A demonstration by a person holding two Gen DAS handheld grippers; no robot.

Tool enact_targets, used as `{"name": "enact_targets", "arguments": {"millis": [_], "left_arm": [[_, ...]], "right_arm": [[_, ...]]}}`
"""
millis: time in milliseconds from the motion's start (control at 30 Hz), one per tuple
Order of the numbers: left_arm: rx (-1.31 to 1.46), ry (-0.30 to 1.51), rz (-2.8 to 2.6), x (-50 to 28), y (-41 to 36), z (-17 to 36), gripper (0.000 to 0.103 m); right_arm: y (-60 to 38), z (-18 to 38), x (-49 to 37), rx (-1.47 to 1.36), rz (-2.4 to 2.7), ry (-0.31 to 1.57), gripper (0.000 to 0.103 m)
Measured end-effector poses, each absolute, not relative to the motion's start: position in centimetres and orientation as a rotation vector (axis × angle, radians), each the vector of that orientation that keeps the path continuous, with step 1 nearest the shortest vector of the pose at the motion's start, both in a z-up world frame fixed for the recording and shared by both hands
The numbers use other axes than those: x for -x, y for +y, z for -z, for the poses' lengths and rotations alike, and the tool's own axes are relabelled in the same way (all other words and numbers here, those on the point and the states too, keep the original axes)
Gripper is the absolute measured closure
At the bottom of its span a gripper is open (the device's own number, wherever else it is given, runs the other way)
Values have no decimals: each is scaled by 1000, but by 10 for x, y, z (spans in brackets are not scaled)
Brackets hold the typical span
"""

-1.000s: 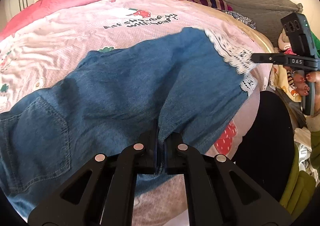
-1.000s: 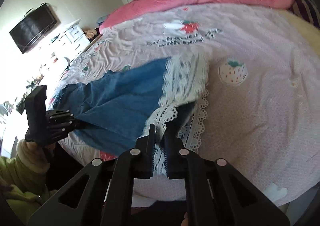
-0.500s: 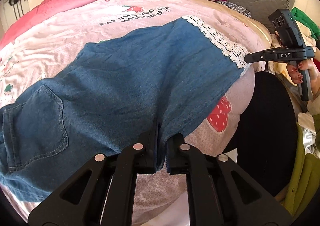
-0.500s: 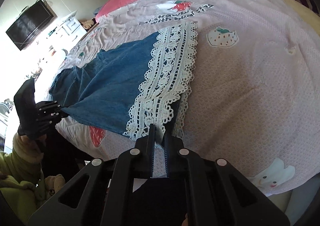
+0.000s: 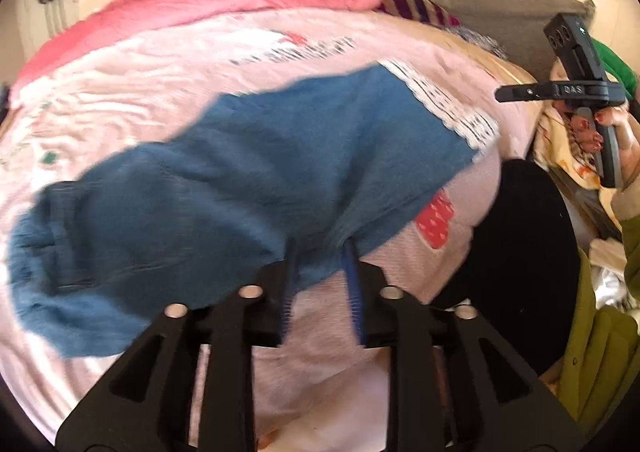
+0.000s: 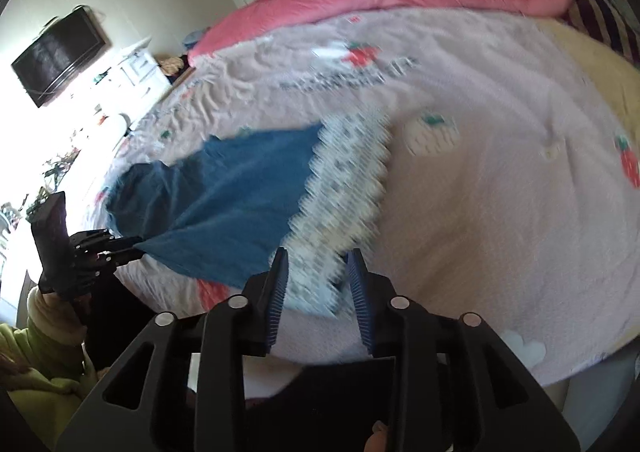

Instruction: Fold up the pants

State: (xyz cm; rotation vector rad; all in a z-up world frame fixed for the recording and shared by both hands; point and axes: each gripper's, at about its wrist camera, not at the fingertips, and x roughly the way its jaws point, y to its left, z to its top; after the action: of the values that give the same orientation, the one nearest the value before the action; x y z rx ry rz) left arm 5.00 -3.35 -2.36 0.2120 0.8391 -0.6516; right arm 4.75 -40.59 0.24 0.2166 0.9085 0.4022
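The denim pants (image 5: 248,179) are laid flat across the pink strawberry-print bedspread (image 5: 160,63), with the white lace hem (image 6: 344,187) toward the right gripper. The jaws of the left gripper (image 5: 320,264) are opening, with the near denim edge seen between the parted pads. The jaws of the right gripper (image 6: 320,272) are likewise opening, the lace hem lying loose between them.

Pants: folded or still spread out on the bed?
Spread out. The pants lie flat and long across the bed, back pocket at one end, lace hem at the other; no crosswise fold visible.
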Motion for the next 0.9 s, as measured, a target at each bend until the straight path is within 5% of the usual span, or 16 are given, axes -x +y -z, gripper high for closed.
{"name": "enact_targets", "arguments": {"millis": [233,400,633,900], "left_arm": [[-147,802,474,-61,18,-2,72],[-138,838,316,-84,39,7,53],[-68,909,260,-91,81,37,53],[-23,915,329,-101,106,40,71]], "right_arm": [[-333,-5,-84,-150,-540,923,55],[-273,1,-106,-101,-643,945,47],[-235,44,-116,-7,-647,1062,42],[-261,66,-82,205,-547,1016,42]]}}
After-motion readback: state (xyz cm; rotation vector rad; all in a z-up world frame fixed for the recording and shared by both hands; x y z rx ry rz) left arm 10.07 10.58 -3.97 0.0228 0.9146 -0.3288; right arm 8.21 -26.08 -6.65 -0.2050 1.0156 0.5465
